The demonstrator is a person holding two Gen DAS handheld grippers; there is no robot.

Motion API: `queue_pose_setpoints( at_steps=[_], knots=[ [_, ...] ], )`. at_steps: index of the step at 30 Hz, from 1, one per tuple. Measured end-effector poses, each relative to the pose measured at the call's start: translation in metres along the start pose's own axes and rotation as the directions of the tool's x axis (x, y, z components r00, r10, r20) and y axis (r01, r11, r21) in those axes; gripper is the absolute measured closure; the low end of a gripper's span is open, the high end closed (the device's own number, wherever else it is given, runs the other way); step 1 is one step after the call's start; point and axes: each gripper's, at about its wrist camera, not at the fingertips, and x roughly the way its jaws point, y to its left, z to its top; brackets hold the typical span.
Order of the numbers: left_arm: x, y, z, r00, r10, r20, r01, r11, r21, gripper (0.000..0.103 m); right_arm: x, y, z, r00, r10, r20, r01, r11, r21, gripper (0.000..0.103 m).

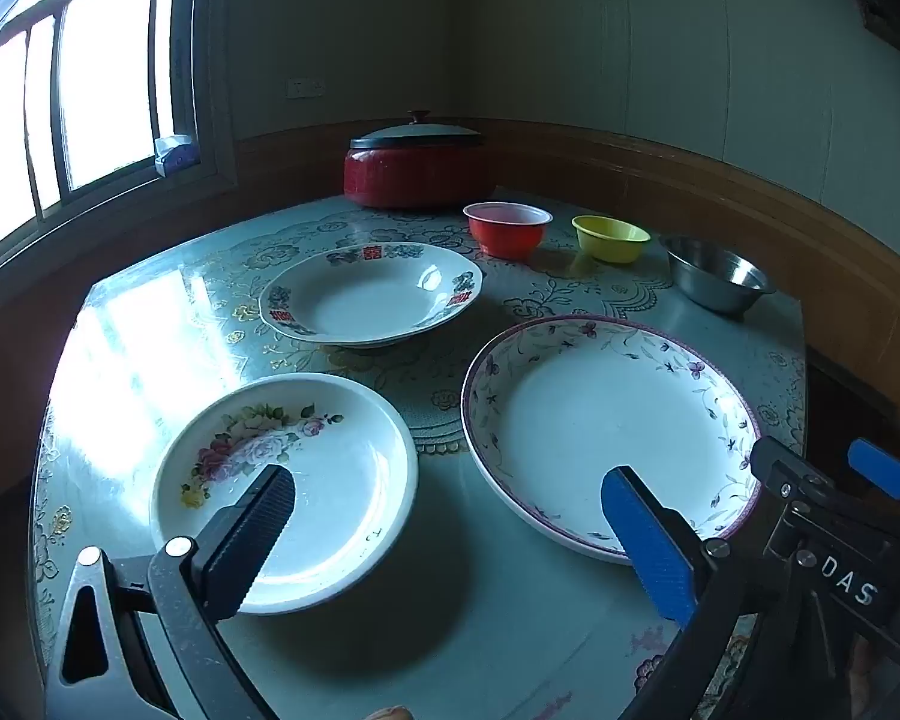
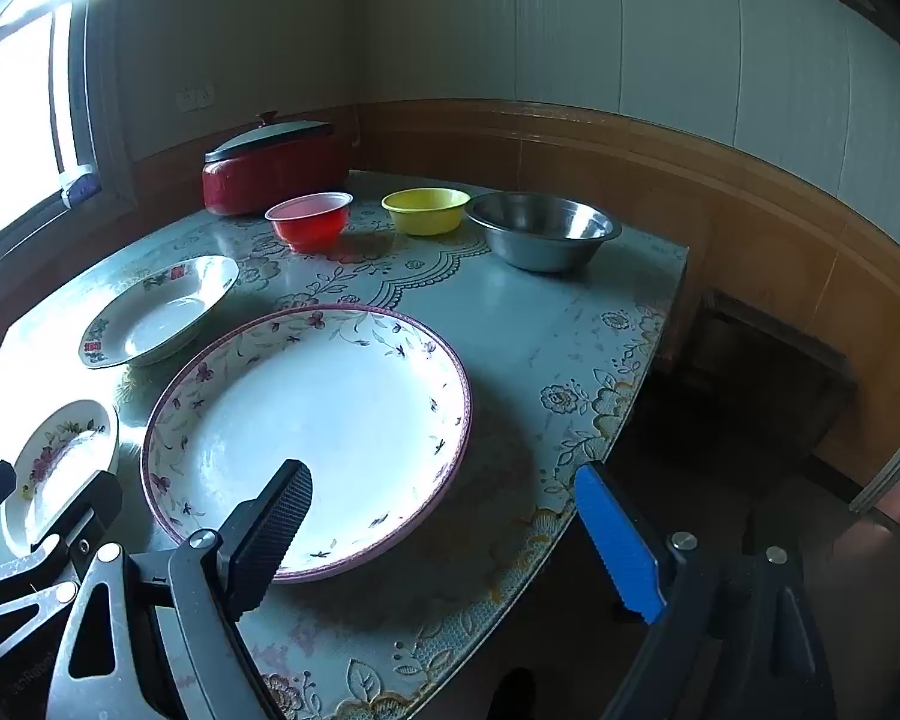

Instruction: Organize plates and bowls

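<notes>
Three plates sit on the worktop point(image 1: 150, 324): a rose plate point(image 1: 342, 480) near left, a purple-rimmed plate point(image 1: 594, 414) near right, a red-marked plate point(image 1: 372, 294) farther back. Three bowls line the far edge: red bowl point(image 1: 507, 228), yellow bowl point(image 1: 611, 237), steel bowl point(image 1: 717, 279). The left hand-held gripper point(image 1: 447, 504) and right hand-held gripper point(image 2: 444, 510) both hang released, holding nothing.

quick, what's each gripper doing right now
Left hand-held gripper: open, holding nothing, above the plates.
Right hand-held gripper: open, holding nothing.
</notes>
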Motion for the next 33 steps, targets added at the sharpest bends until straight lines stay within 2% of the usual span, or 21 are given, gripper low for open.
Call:
queue_pose_setpoints(
  at_steps=[3,4,6,7,33],
  knots=[
    [-0.001,0.001,0.000,1.000,0.001,-0.011,-0.001,1.000,0.000,0.000,0.000,0.000,0.000,1.000,0.004,-0.006,-0.004,1.000,-0.008,0.012],
    [-0.002,0.005,-0.002,1.000,-0.001,-0.002,0.001,1.000,-0.014,0.000,0.004,0.005,0.007,0.999,-0.010,-0.033,0.009,1.000,-0.029,0.012],
    [-0.002,0.004,0.000,1.000,0.013,-0.017,-0.013,1.000,-0.007,0.000,0.008,0.006,0.011,1.000,0.006,-0.022,-0.007,1.000,-0.022,0.012],
    [-0.001,0.005,0.002,0.999,0.013,-0.031,-0.013,1.000,-0.009,0.000,0.001,0.008,0.007,1.000,0.009,0.011,-0.009,1.000,-0.029,0.012],
    [0.002,0.005,0.000,0.999,-0.005,-0.047,0.004,1.000,-0.017,0.000,-0.002,0.003,0.004,1.000,0.015,0.008,-0.014,1.000,-0.018,0.012]
  ],
)
